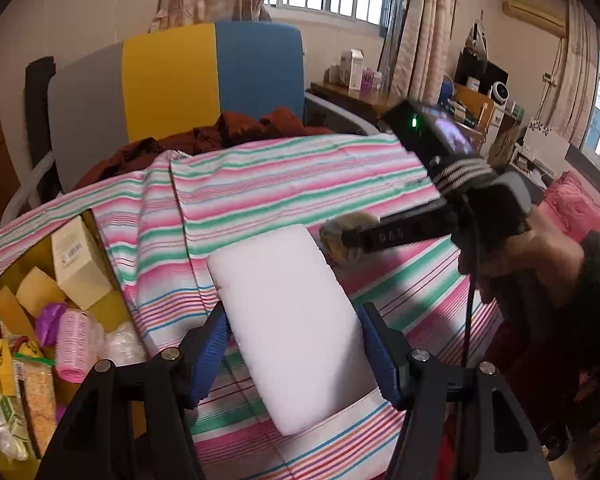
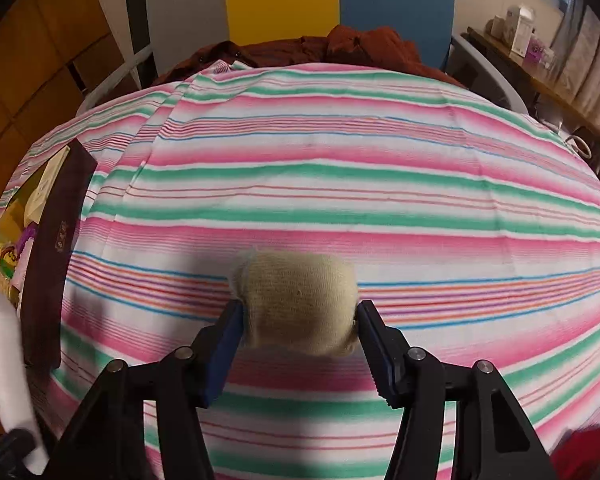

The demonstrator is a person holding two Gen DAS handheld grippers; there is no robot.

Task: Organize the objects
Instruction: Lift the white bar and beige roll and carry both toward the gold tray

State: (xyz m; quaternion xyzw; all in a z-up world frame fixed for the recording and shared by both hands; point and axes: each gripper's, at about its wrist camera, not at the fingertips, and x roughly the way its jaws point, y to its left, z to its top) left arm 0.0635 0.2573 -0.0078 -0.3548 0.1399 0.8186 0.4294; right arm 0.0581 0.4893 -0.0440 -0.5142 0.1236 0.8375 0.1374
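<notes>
My left gripper [image 1: 293, 320] is shut on a white foam block [image 1: 276, 280], its blue pads pressing both long sides, over a pink, green and white striped cloth [image 1: 300, 184]. The right gripper [image 2: 300, 310] is shut on a beige rolled sock [image 2: 296, 292] just above the same cloth [image 2: 340, 184]. From the left wrist view, that gripper [image 1: 340, 240] and the sock [image 1: 330, 234] sit just right of the block's far end. An open box [image 1: 36, 248] with a yellow inside lies at the left, holding a cream carton [image 1: 80, 264], a pink roller [image 1: 74, 344] and several other small items.
A grey, yellow and blue padded panel [image 1: 172, 80] stands behind the cloth, with a crumpled rust-brown garment [image 1: 236, 128] at its foot. The box's dark brown wall [image 2: 56, 248] runs along the cloth's left edge. A person's hand [image 1: 540, 252] grips the right tool. A cluttered desk [image 1: 352, 92] is beyond.
</notes>
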